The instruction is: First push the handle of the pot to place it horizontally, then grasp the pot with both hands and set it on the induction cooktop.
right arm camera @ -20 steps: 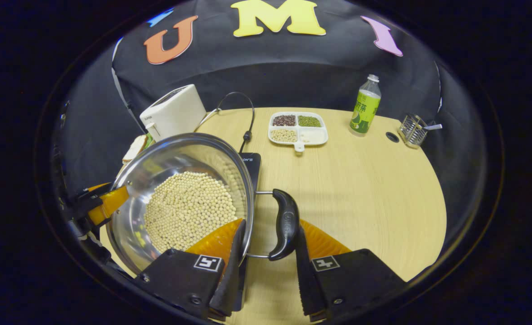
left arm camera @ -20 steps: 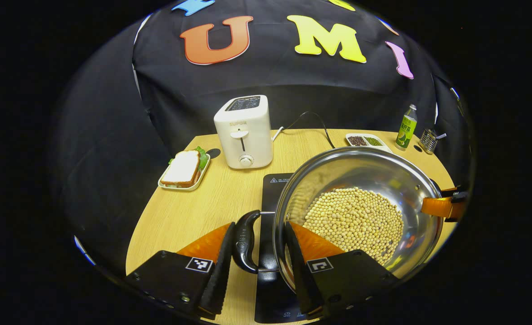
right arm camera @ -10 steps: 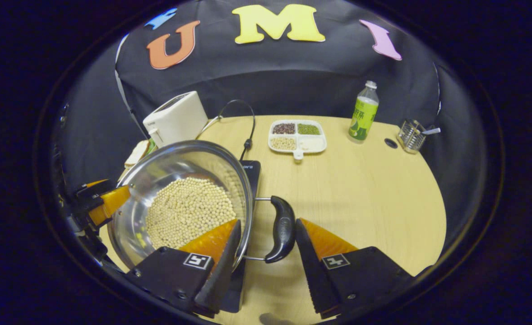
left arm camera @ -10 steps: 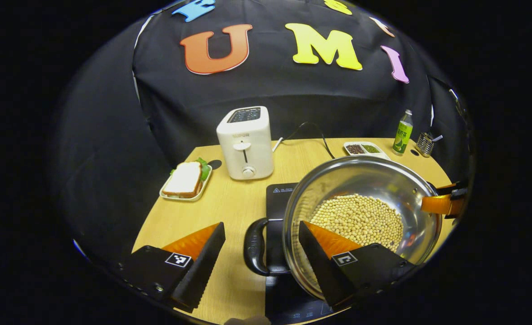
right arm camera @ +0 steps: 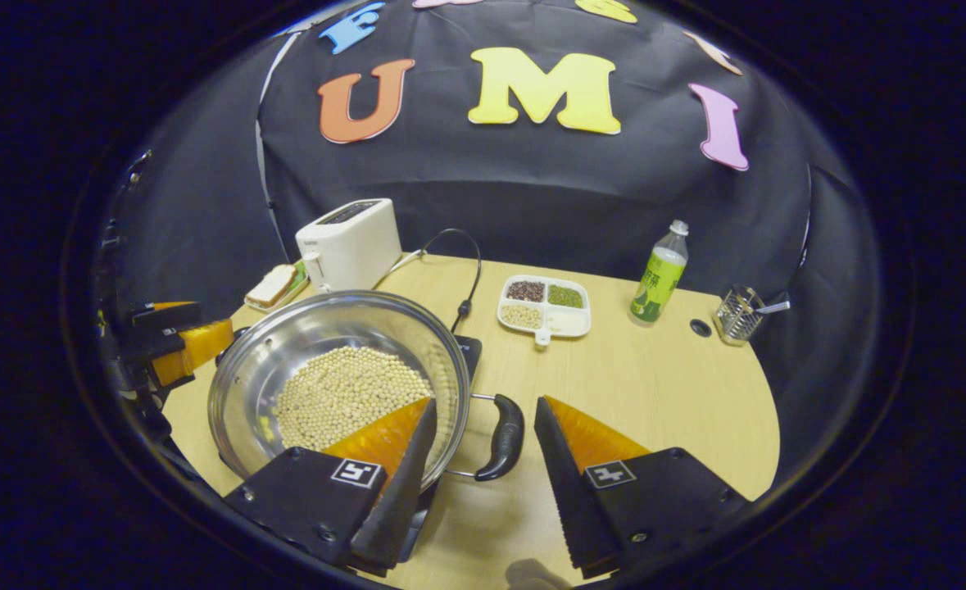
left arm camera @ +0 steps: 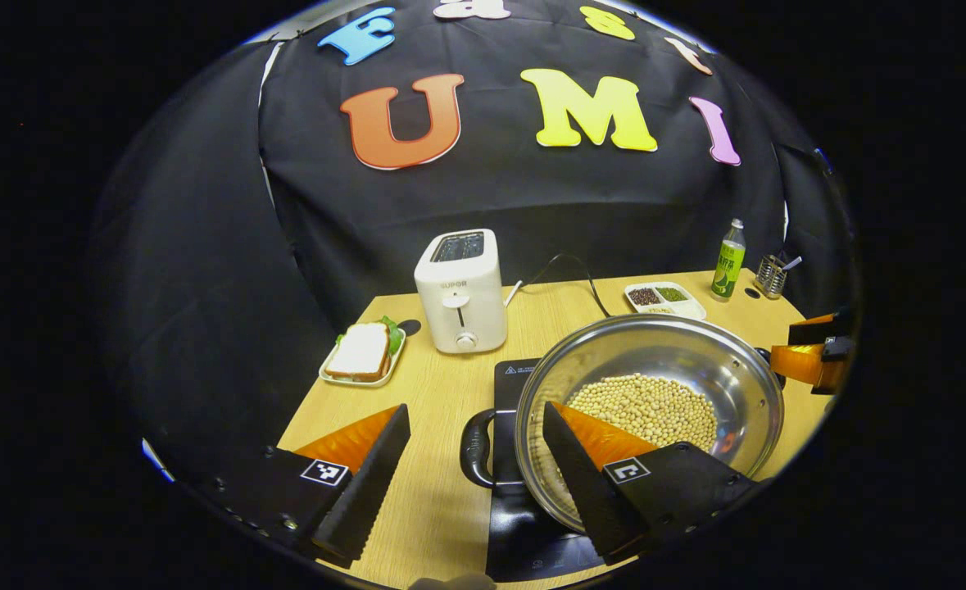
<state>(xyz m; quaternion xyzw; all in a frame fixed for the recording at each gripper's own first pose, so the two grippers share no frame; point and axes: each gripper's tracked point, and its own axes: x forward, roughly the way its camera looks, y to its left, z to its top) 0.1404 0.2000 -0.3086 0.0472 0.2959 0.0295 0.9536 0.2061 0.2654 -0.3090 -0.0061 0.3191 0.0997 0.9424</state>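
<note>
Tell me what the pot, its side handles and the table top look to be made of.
Pot: likely stainless steel, polished; its inner wall mirrors the beans and the light.
Side handles: probably moulded black plastic, smooth and slightly glossy, on thin metal rods.
Table top: pale wood-look surface, matt, with fine grain lines; wood or laminate, unclear which.

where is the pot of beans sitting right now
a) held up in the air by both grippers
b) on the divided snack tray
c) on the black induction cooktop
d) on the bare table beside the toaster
c: the pot sits on the black induction cooktop, and both the left gripper and the right gripper are open, touching neither handle.
</note>
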